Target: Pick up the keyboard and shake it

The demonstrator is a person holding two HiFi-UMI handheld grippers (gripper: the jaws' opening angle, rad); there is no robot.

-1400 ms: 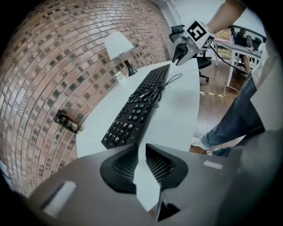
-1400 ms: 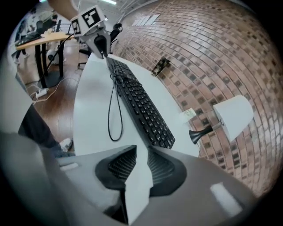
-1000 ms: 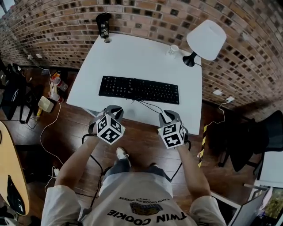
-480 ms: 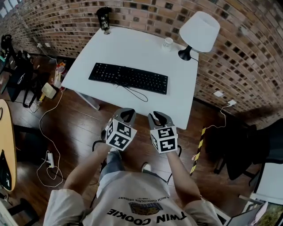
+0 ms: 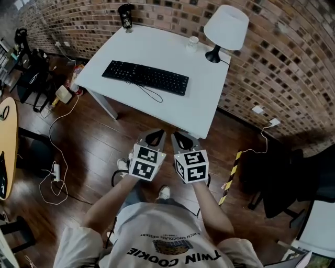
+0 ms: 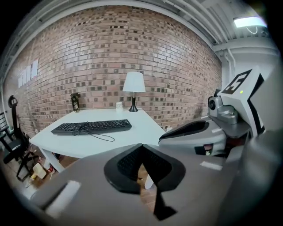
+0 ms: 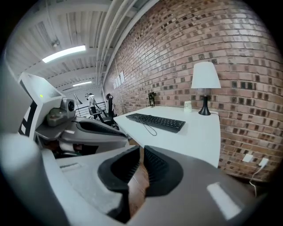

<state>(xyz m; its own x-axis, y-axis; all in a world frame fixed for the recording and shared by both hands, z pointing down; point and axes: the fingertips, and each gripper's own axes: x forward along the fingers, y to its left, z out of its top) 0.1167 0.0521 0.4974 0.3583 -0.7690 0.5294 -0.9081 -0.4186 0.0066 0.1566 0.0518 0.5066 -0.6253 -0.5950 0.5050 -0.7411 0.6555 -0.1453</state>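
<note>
Both grippers were held out in front of the person's chest, side by side and close together, over the wood floor (image 5: 99, 152). Both pointed toward the table and were well short of its near edge.

Left gripper (image 5: 155, 137): jaws fully together, tips touching, nothing between them.

Right gripper (image 5: 180, 139): jaws had just been closing and were almost together. Its own view showed a thin slit with only floor visible through it. It held nothing.

Each gripper view caught the other gripper's body just beside it.

The white table (image 5: 204, 104) was ahead, one corner toward the person. The black keyboard (image 5: 145, 77) lay flat on it, untouched, on the left-centre part of the top, well apart from both grippers. Its cable (image 5: 150, 95) looped on the tabletop just in front of it, on the person's side.

Past the keyboard, a small clear cup (image 5: 193, 43) stood near the back edge. A lamp (image 5: 225, 27) with a white shade and black base stood beside it at the back right corner. A dark can (image 5: 125, 15) stood at the back left corner.

A brick wall (image 5: 272, 63) ran behind the table and along the right. A black chair (image 5: 293, 172) stood off to the right, and a white cord (image 5: 52, 172) trailed on the floor at left.
</note>
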